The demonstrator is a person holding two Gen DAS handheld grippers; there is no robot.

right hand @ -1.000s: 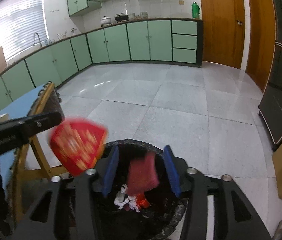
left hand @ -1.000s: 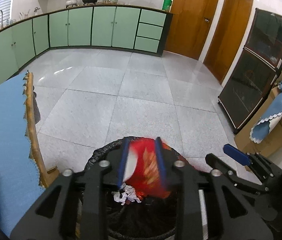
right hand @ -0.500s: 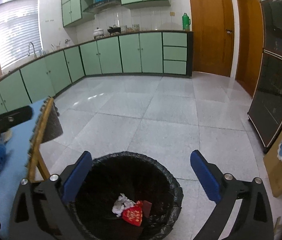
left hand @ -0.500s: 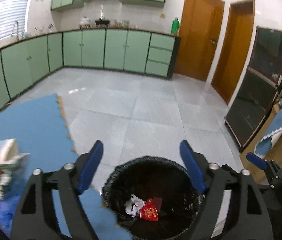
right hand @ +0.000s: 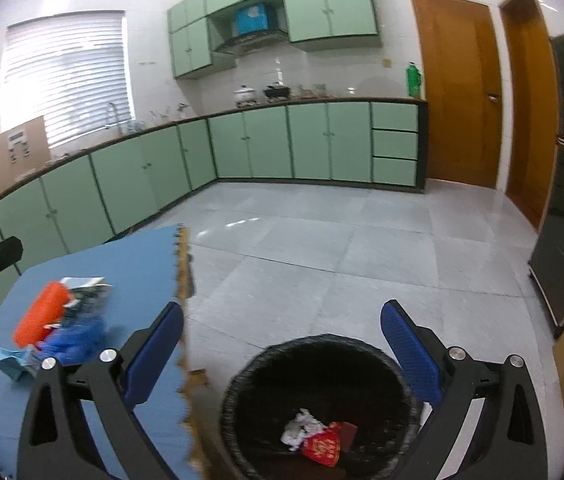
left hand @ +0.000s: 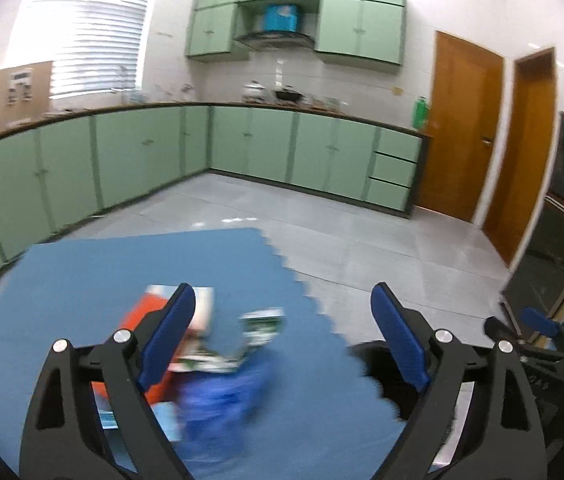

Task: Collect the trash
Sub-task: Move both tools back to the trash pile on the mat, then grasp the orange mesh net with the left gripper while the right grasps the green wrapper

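1. Left wrist view: the left gripper [left hand: 282, 344] has its blue-padded jaws opening, with nothing between them. Below it, on the blue foam mat [left hand: 81, 272], lies the remaining trash: an orange packet [left hand: 137, 312], a crumpled blue wrapper [left hand: 221, 396] and a small green-white carton [left hand: 263, 326]. I judge the step is going back for more; the next move needs lowering onto one piece. The print is too blurred to read.

2. Right wrist view: the right gripper [right hand: 282, 356] is spread wide and empty over the black-lined round trash bin [right hand: 241, 392], where a red packet [right hand: 322, 448] and white crumpled paper [right hand: 298, 432] lie. Its gold print is unreadable.
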